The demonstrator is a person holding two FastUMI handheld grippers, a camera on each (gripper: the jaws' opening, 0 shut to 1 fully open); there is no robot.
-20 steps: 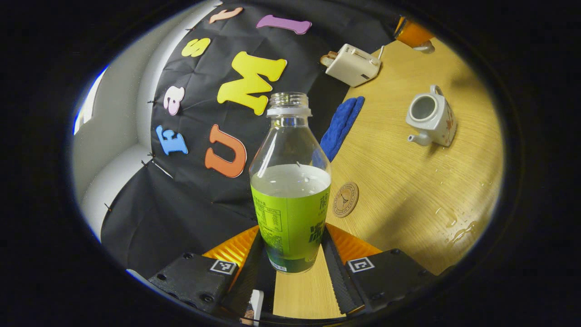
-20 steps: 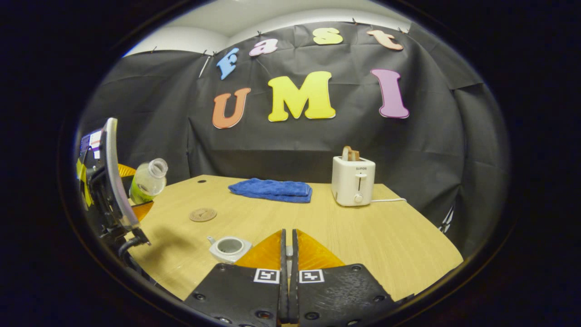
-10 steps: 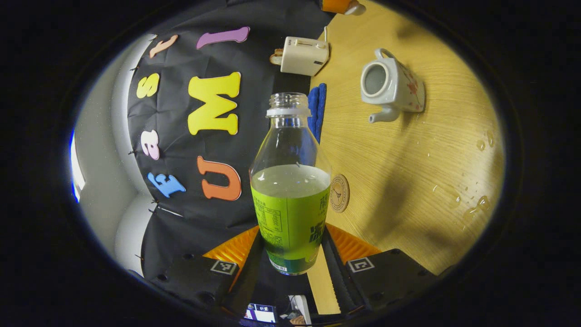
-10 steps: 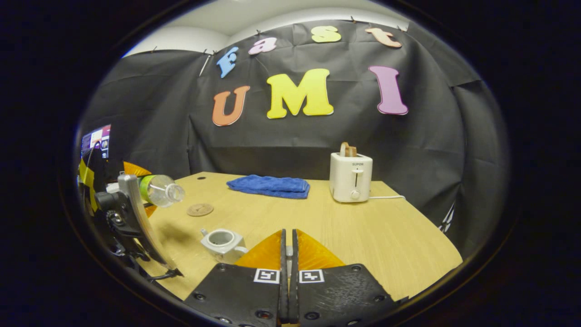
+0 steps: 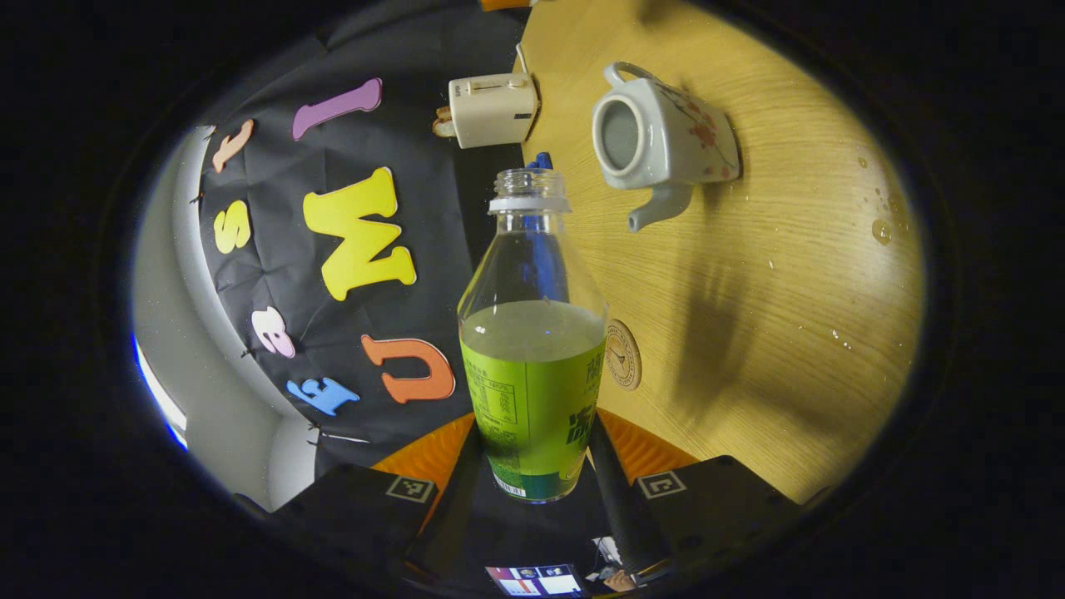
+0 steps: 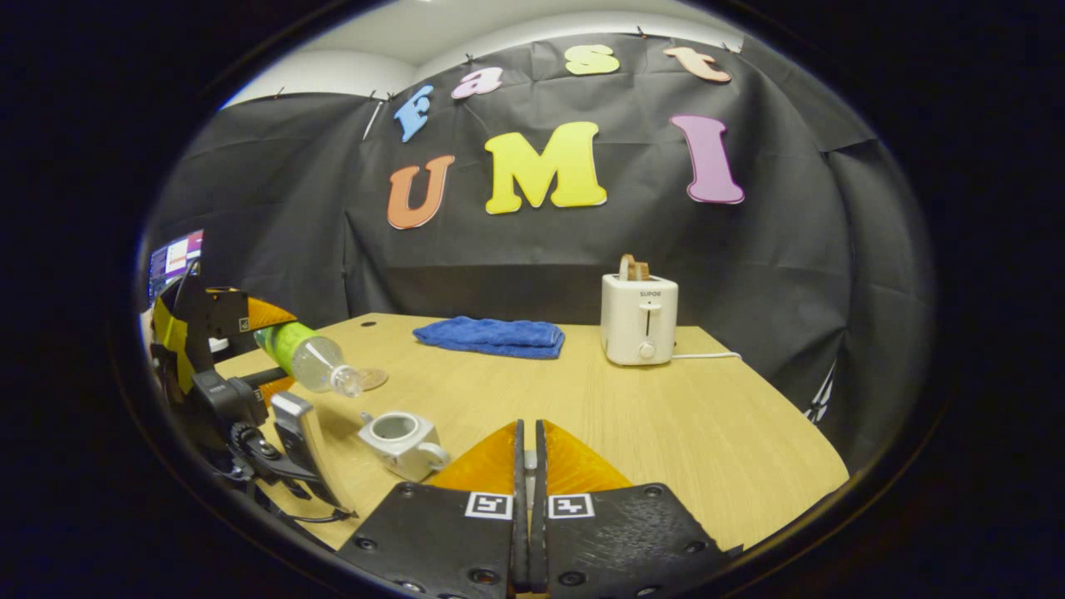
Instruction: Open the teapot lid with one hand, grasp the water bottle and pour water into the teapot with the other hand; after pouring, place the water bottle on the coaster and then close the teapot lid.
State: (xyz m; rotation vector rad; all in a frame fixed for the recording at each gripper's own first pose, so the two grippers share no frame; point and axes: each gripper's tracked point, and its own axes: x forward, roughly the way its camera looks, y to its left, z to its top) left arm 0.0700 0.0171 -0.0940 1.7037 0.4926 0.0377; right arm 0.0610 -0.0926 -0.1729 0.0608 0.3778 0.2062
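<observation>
left tongs [image 5: 532, 466] clamp tilted water bottle [image 5: 532, 374] | right tongs [image 6: 527, 466] together | toaster [image 6: 639, 320], towel [image 6: 491, 335] behind teapot [image 6: 399, 441]

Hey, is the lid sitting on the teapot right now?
No, the teapot has its round top opening uncovered in the left gripper view, so its hollow inside shows, with no lid on it.

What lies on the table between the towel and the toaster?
Nothing: in the right gripper view, bare wooden tabletop separates the blue towel from the toaster.

Hand-held gripper [image 5: 532, 466] clamps water bottle [image 5: 532, 366] near open teapot [image 5: 657, 141]
</observation>
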